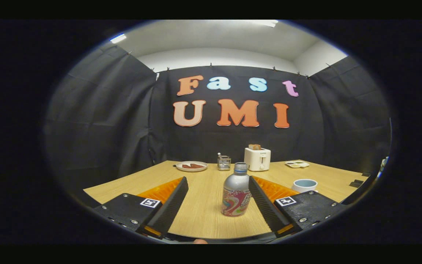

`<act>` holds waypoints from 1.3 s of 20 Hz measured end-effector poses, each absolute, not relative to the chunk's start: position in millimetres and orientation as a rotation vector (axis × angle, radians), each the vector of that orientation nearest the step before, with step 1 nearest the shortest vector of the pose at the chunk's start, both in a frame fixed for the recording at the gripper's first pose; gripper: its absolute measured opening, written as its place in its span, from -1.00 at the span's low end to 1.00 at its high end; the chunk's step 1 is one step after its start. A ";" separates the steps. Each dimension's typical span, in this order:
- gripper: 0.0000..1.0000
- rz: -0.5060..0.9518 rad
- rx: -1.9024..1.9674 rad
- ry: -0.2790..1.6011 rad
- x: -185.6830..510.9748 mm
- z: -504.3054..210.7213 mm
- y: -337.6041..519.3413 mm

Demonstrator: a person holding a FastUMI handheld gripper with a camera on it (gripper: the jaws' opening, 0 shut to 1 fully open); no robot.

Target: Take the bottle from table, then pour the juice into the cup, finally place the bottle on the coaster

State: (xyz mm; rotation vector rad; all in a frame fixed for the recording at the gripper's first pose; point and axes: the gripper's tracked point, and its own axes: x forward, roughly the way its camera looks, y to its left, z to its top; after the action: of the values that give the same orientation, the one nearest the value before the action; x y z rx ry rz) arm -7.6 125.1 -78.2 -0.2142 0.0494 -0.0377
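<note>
Gripper view. My gripper [218, 190] stands wide open and holds nothing. The bottle [236, 193] stands upright on the table [200, 209], between my fingers but off centre: it sits close against the right finger [266, 205], possibly touching it, though I cannot tell for sure, and well apart from the left finger [169, 203]. Its long axis is vertical, its cap up, square to the line on which the fingers close. In my judgement the bottle is not yet taken; the coming move calls for a small shift to the right to centre the body, then closing on it below the neck. With the gap this uneven, closing now could push the bottle sideways or tip it.

The cup [304, 185] stands on the table beyond the right finger, to the right of the bottle and near it. I cannot pick out the coaster.

The table is pale wood grain, flat and dry as far as I see. At its far side stand a toaster [257, 158] with bread in it, a small rack [224, 162], a plate [191, 166] and a tray [297, 164]. Black cloth walls close the booth on three sides.
</note>
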 end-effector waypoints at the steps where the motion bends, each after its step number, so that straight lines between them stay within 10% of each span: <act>1: 0.97 -0.047 -0.210 0.055 -6.1 -82.1 121.3; 26: 0.97 -0.123 -0.189 0.356 51.2 -190.0 70.4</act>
State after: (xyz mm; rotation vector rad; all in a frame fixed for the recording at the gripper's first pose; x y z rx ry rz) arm 51.2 70.4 -190.0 -0.1892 0.3564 -0.1225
